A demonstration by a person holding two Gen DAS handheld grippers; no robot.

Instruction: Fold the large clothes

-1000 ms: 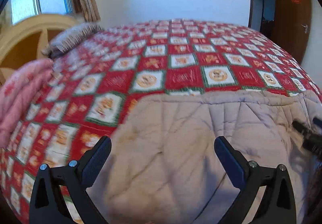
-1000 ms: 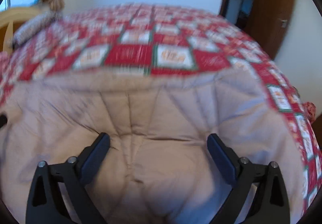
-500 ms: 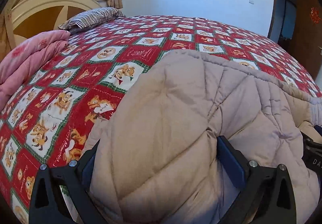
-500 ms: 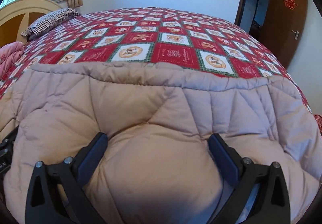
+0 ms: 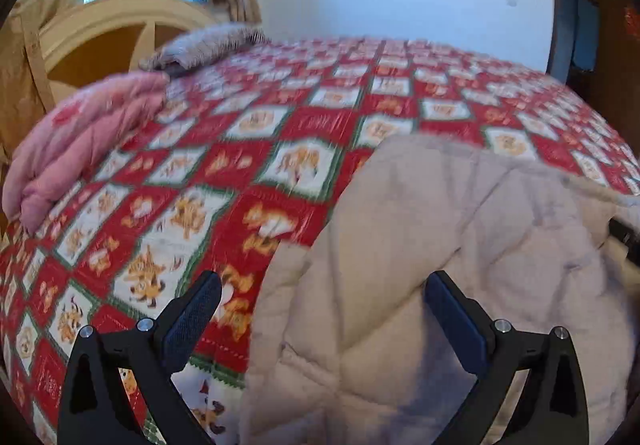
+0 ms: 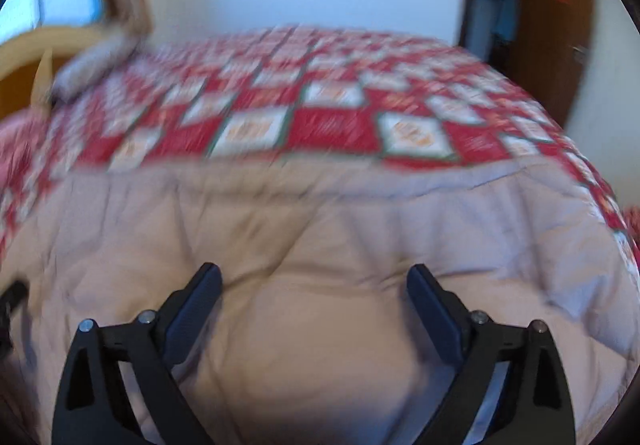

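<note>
Half a second ago the beige quilted coat bulged up between the fingers of the left gripper and hid its left pad; now that pad stands clear over the red-and-white patchwork bedspread, and the coat's left edge runs down between the two fingers, so only the right finger lies against the fabric. The jaws stand wide, with no pinch on the cloth that can be seen. In the right wrist view the coat has sunk lower than before: its puffed middle no longer swells above the fingertips of the right gripper, whose jaws are spread wide and are closing a little, with the coat's padded surface between and below them, not clamped. The coat lies spread across the near end of the bed, its far hem straight against the bedspread. Both views are blurred (the earlier ones were sharp), so no writing can be read; the red mark on the brown door is only a smear. A pink folded quilt and a striped pillow sit by the headboard.
</note>
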